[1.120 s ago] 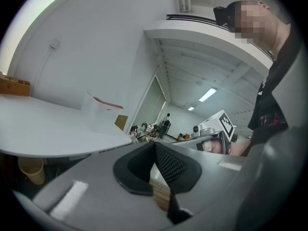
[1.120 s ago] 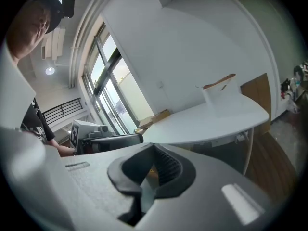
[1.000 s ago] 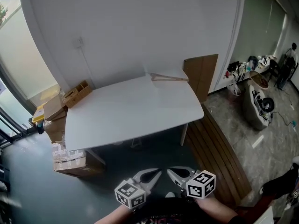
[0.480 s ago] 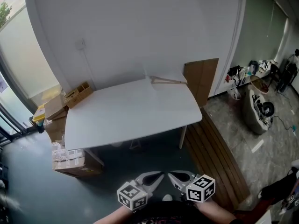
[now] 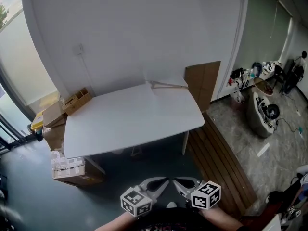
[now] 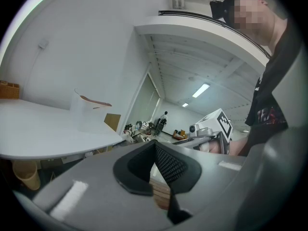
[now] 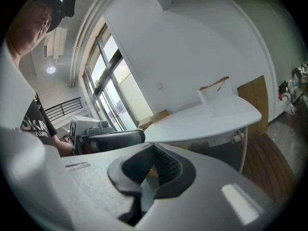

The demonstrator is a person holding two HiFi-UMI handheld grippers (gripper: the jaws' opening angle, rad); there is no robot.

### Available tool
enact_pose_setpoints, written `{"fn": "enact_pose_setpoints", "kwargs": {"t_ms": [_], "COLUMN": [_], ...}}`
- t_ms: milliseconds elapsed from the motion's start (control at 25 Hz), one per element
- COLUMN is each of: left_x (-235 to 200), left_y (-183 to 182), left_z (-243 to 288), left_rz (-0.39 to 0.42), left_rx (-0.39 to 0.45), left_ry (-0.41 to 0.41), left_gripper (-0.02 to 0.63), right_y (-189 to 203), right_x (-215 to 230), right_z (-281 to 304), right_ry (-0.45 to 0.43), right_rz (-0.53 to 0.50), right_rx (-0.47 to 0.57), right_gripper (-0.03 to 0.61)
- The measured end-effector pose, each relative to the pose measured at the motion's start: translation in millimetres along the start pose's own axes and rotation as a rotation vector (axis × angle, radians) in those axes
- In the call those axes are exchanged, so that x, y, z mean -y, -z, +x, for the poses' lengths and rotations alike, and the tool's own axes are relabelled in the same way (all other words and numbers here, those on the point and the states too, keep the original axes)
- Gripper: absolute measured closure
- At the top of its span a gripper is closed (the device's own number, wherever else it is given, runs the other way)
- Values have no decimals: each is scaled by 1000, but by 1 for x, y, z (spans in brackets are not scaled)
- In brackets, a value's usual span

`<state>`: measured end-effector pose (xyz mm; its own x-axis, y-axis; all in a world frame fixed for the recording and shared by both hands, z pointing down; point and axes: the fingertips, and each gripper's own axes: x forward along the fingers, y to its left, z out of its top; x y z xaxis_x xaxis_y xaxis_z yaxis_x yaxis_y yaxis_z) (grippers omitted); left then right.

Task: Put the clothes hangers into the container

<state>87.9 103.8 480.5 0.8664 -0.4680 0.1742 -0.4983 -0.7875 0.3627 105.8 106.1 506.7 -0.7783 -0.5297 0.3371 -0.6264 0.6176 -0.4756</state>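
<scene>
Both tongs empty. Left tongs (image 5: 160,182) pressed together with nothing between the pads, right tongs (image 5: 178,182) the same. They're side by side low in front of me, pointing at the tabletop (image 5: 125,121) but well short of its near edge, so nothing is in reach yet. Near and middle tabletop are bare, and I see no loose hangers there. At the far edge by the wall sits the container (image 6: 85,118), pale and see-through, with one wooden hanger (image 5: 169,84) at its top. Can't tell from here whether it's down inside or just lying across the rim. A small wooden crate (image 5: 77,100) sits at the far left corner; contents are too small to read. A brown board (image 5: 203,82) leans on the wall just past the right end. My read: either that one hanger is already stowed and little is left, or it needs seating and I have to close in and check. No other hangers in any view, so remaining count is unknown.
</scene>
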Motion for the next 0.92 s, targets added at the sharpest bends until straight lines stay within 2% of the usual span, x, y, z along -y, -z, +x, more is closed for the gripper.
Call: {"fn": "enact_pose_setpoints", "kwargs": {"t_ms": [920], "left_x": [2], "left_y": [2], "left_z": [-13], "left_rz": [2], "left_rx": [-5], "left_ry": [-3], "left_gripper": [610], "right_y": [5], "right_x": [-14], "right_z": [5], "right_ry": [-6], "right_rz": [8], "right_rx": [0], "right_gripper": [578]}}
